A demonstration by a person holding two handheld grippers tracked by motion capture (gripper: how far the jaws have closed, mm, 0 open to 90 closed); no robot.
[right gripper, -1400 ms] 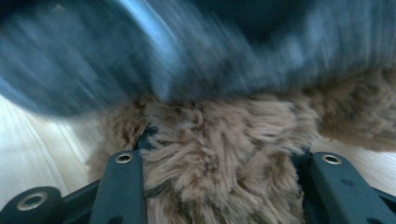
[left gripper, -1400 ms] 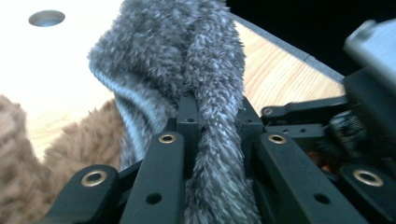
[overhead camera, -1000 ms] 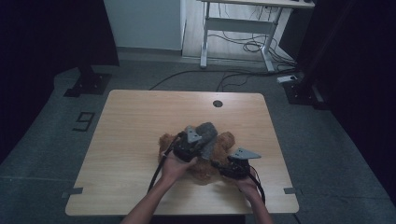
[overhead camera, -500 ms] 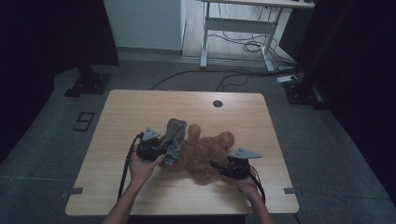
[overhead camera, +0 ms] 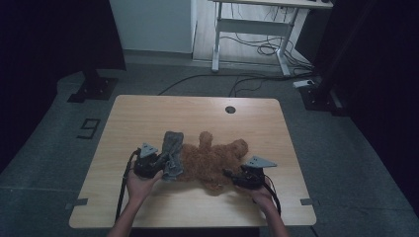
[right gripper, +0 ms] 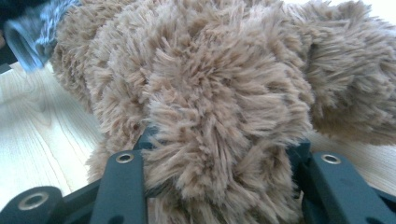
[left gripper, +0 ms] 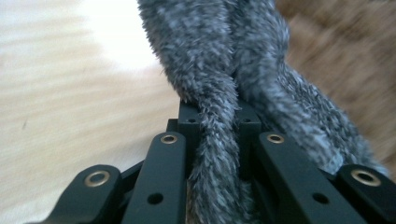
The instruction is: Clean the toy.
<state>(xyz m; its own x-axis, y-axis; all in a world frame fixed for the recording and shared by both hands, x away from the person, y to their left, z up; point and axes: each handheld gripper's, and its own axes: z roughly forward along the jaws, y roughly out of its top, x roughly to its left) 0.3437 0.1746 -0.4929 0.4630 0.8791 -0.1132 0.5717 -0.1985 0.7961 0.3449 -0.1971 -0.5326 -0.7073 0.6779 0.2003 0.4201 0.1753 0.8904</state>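
Note:
A brown plush bear (overhead camera: 212,160) lies flat on the wooden table (overhead camera: 148,113). At its left end sits a grey furry cloth (overhead camera: 172,148). My left gripper (overhead camera: 160,165) is shut on the cloth; the left gripper view shows a twisted strip of the grey fur (left gripper: 219,93) pinched between the jaws of this gripper (left gripper: 215,114), with the bear blurred behind. My right gripper (overhead camera: 231,175) is at the bear's near right side. In the right gripper view its jaws are closed on a thick tuft of the bear (right gripper: 224,93), and this gripper (right gripper: 219,140) is half buried in fur.
A round cable hole (overhead camera: 230,109) sits at the table's far edge. Behind the table stand a white desk frame (overhead camera: 247,44) with cables on the floor and a dark stand base (overhead camera: 94,89) at the left. The person's forearms enter from the near edge.
The left gripper carried the grey cloth from above the bear's middle to the left and down, to the bear's left end. The right gripper stayed where it was.

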